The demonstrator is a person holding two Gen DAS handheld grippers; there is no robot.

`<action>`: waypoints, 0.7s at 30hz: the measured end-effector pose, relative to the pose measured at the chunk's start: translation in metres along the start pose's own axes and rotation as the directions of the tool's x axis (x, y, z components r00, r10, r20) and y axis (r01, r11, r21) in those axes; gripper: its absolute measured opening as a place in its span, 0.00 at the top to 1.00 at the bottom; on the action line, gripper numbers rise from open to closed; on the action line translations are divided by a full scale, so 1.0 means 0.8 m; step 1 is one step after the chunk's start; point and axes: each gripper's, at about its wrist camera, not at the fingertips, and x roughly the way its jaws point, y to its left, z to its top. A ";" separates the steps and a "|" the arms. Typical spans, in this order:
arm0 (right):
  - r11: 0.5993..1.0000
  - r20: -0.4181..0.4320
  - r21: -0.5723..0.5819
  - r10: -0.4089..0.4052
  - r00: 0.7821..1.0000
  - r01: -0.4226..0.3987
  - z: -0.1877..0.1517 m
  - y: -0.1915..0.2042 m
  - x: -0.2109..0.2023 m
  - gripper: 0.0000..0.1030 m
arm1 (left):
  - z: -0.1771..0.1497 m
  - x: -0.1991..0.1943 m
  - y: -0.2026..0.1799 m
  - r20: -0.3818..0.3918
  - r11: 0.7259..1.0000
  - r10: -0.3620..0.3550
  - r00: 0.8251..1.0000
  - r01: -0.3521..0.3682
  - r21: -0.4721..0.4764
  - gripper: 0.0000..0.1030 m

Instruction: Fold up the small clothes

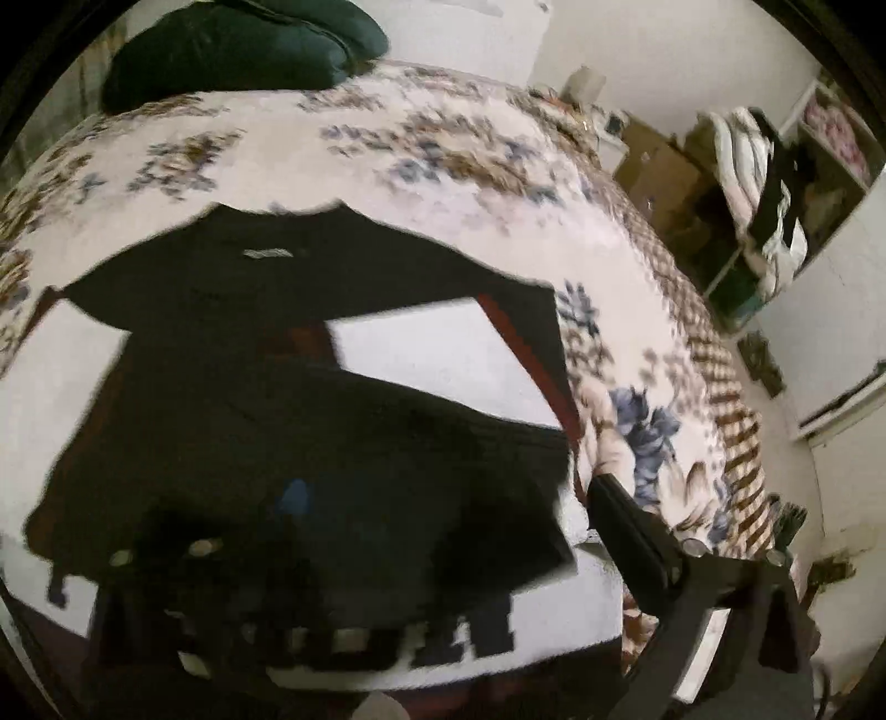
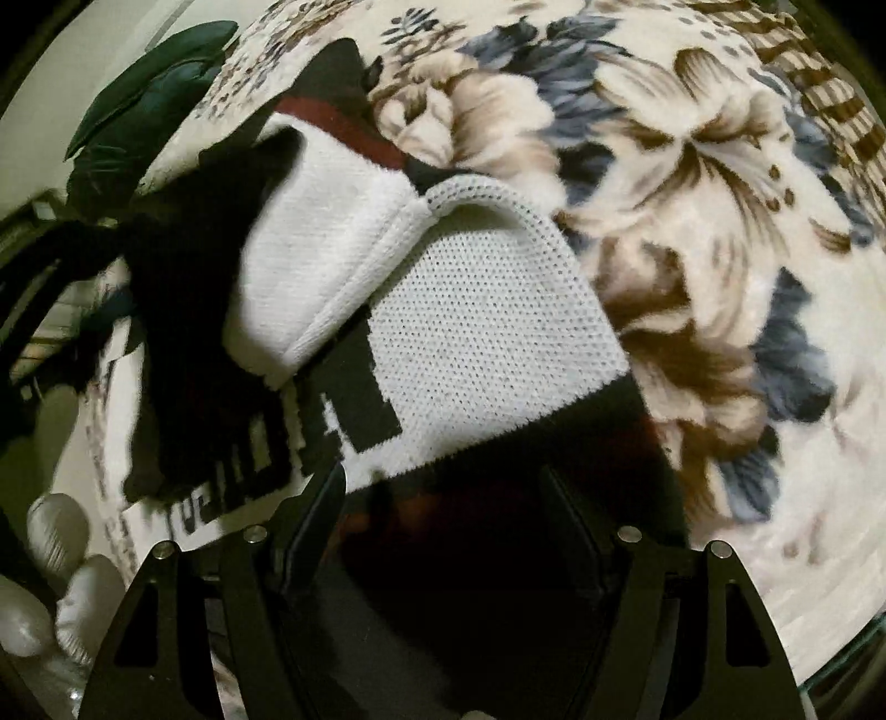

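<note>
A small knit sweater (image 1: 437, 354), white and black with a dark red stripe, lies on a floral bedspread (image 1: 443, 144). In the left wrist view a black part is folded over its lower half. My left gripper (image 1: 343, 520) is low over that fold; its right finger (image 1: 626, 526) shows clearly, the left one is lost against black cloth. In the right wrist view my right gripper (image 2: 443, 498) has its fingers spread, with the sweater's dark hem between them and the white knit (image 2: 487, 343) curled up just ahead.
A dark green pillow (image 1: 238, 44) lies at the head of the bed. Shelves with clothes (image 1: 775, 183) and boxes stand along the wall right of the bed. A white-gloved hand (image 2: 61, 576) shows at lower left in the right wrist view.
</note>
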 end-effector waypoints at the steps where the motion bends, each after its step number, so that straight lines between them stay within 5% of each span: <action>1: 1.000 -0.004 0.003 0.015 1.000 -0.015 0.003 -0.003 -0.008 0.28 | 0.001 -0.019 0.019 0.018 1.000 0.003 1.000 -0.003 -0.022 0.00; 5: 0.995 0.012 0.048 0.092 0.996 -0.092 0.025 -0.008 -0.044 0.28 | -0.002 -0.063 0.098 0.064 0.988 0.118 0.991 -0.110 -0.108 0.00; 9: 0.980 0.053 0.066 0.183 0.982 -0.187 0.066 0.013 -0.057 0.28 | -0.002 -0.081 0.198 0.047 0.925 0.349 0.936 -0.336 -0.175 0.00; 15: 0.996 0.070 -0.068 0.060 0.996 -0.055 0.137 0.091 -0.008 0.28 | -0.008 -0.065 0.297 -0.025 0.834 0.492 0.870 -0.480 -0.273 0.00; 17: 0.994 0.030 -0.111 0.011 0.999 -0.007 0.145 0.111 0.016 0.49 | -0.012 -0.063 0.309 -0.036 0.821 0.507 0.861 -0.495 -0.285 0.00; 18: 0.990 0.025 -0.134 -0.029 0.999 0.032 0.146 0.120 0.023 0.87 | -0.013 -0.061 0.312 -0.038 0.819 0.506 0.862 -0.494 -0.292 0.00; 21: 0.971 0.107 -0.217 -0.073 0.992 0.095 0.147 0.147 0.002 0.90 | -0.015 -0.061 0.323 -0.043 0.817 0.498 0.866 -0.485 -0.310 0.00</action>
